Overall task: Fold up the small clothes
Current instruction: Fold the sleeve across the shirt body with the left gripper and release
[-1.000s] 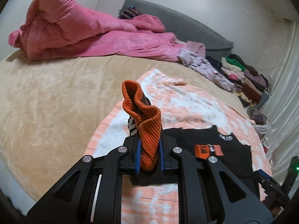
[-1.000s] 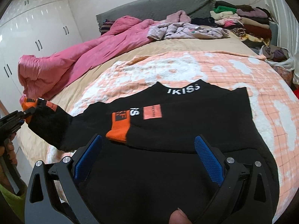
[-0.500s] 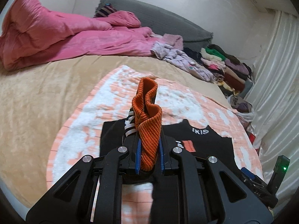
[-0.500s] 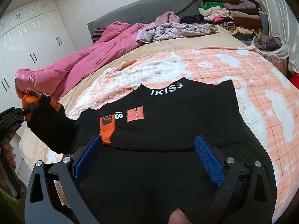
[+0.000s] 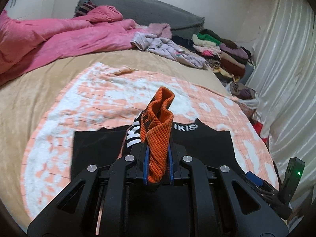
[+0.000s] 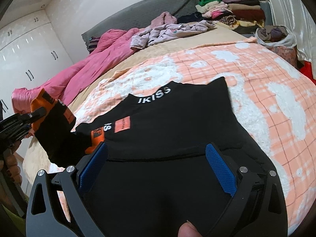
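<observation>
pinching the orange cuff, left gripper fingers lift it; right gripper fingers spread over black top.

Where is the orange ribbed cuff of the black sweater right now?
The orange ribbed cuff is clamped in the left gripper, above the black sweater's left side.

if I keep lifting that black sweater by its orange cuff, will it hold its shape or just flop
Likely flop: the sleeve sags limply below the orange cuff pinched in the left tongs. The ribbed cuff probably grips well. The black sweater lies flat on the blanket, so it should drag.
</observation>
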Action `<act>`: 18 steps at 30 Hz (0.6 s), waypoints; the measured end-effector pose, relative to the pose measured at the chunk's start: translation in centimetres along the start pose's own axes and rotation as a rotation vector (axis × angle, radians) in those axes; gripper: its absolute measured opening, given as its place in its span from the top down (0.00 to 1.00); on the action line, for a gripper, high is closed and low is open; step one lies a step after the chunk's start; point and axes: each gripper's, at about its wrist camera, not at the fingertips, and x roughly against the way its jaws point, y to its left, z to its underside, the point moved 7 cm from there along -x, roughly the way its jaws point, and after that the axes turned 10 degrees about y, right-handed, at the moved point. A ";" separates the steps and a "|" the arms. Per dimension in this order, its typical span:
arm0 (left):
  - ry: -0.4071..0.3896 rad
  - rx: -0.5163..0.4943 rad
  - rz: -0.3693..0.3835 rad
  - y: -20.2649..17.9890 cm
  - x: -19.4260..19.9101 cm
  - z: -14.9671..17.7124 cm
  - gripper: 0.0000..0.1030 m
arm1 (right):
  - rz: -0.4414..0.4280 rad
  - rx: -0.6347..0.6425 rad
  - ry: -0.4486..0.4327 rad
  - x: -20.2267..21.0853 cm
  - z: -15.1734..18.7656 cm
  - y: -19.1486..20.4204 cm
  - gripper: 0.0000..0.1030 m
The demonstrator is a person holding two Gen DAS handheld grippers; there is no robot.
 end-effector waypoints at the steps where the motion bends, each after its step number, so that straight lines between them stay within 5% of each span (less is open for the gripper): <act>1: 0.009 -0.005 0.003 -0.4 -0.5 0.0 0.93 | 0.002 -0.009 -0.002 0.1 0.1 -0.5 0.04; 13: 0.136 -0.065 0.071 -5.4 -6.7 1.8 0.92 | 0.030 -0.086 -0.004 0.3 0.2 -4.7 0.04; 18: 0.193 -0.079 0.113 -6.6 -8.6 2.4 0.84 | 0.032 -0.099 -0.003 0.2 0.2 -5.4 0.04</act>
